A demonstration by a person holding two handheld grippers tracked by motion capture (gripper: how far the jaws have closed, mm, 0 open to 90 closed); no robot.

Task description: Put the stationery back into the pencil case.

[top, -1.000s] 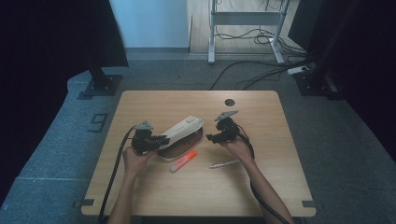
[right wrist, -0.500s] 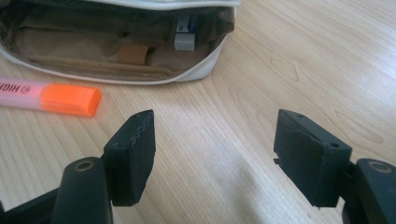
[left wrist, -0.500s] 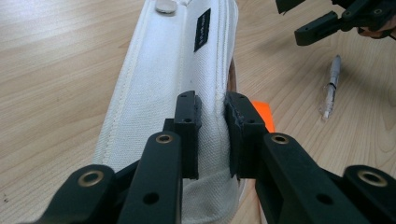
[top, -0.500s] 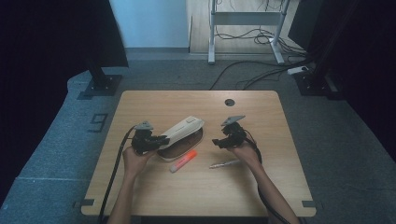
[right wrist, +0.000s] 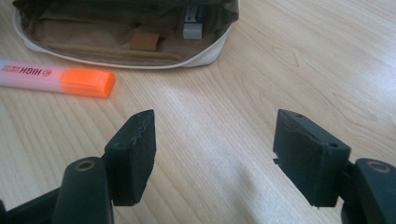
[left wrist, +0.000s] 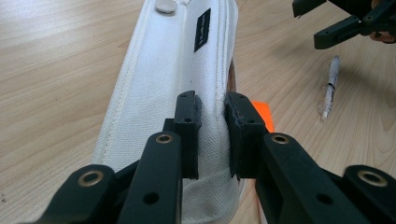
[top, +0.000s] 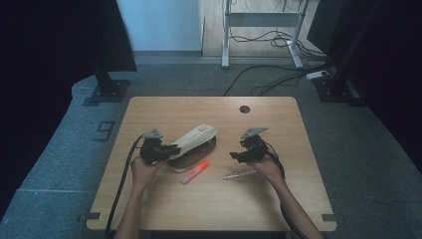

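Between the two claws, on the wooden surface (top: 209,199), lies the white pencil case (top: 191,141), its flap pinched and lifted by the left claw (left wrist: 212,133), whose jaws are clamped on the fabric edge. The right claw (right wrist: 215,154) hovers with jaws apart and nothing between them. Just ahead of it lies the orange highlighter (right wrist: 56,77); a pen (top: 239,175) lies beside it. I'd keep the flap held high and steady, then come down squarely over the highlighter's middle.
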